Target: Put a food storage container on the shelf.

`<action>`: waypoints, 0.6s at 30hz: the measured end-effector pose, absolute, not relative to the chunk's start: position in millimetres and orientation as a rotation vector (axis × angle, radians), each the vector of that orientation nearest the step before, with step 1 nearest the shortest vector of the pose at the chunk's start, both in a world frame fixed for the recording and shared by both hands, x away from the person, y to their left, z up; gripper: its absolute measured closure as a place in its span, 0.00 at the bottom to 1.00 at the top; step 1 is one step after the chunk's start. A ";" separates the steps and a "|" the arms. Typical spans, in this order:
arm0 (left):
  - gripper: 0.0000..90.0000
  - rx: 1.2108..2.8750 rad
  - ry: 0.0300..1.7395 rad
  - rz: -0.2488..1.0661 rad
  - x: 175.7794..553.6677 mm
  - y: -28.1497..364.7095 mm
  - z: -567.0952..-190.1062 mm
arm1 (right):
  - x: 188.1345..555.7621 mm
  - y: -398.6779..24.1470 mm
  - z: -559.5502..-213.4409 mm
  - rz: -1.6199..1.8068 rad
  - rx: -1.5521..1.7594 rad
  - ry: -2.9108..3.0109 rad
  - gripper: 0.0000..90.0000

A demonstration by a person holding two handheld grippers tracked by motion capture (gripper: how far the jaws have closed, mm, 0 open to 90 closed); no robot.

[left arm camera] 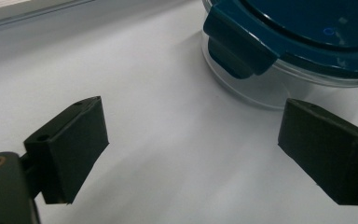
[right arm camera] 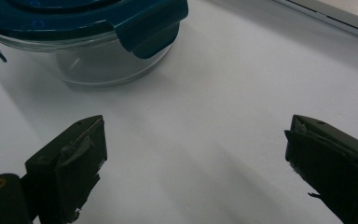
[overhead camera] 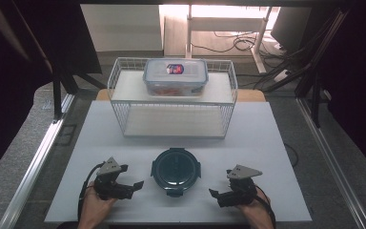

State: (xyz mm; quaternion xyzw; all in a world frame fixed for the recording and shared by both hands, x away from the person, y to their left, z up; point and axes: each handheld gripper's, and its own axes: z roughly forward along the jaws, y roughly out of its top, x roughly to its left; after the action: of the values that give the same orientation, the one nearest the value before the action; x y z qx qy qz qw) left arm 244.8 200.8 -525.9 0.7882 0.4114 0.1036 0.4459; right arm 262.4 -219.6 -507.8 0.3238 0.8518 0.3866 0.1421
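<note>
Round glass container (overhead camera: 176, 171) with dark blue clip lid, small mark on lid unreadable, left gripper (overhead camera: 134, 187) and right gripper (overhead camera: 213, 194) flanking it, both with jaws apart and empty, red-and-blue label (overhead camera: 175, 69) illegible on clear box (overhead camera: 175, 76) atop wire basket (overhead camera: 119, 86)

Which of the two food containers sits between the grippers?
The round glass container with the dark teal clip lid, on the white table; the rectangular clear-lidded container sits on top of the wire rack.

round container (overhead camera: 176, 171): clear glass, dark teal lid | table (overhead camera: 267, 143): white | basket (overhead camera: 119, 76): white wire
</note>
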 end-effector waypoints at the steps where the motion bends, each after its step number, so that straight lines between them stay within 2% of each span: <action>1: 0.08 1.947 1.019 0.257 245.0 201.3 -526.0 | 262.5 -219.5 -507.8 1.119 0.933 2.458 0.04; 8: 0.08 1.941 1.003 0.229 247.3 201.3 -523.0 | 262.4 -216.2 -504.0 1.152 0.925 2.453 0.00; 18: 0.05 1.948 0.962 0.116 260.3 187.7 -508.2 | 270.5 -197.4 -488.3 1.255 0.983 2.491 0.01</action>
State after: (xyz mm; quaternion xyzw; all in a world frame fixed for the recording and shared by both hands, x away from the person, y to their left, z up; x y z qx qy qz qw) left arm 260.3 187.7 -508.2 0.7930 0.3915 0.0474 0.4645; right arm 270.5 -197.4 -488.3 0.3311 0.8386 0.4227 0.0917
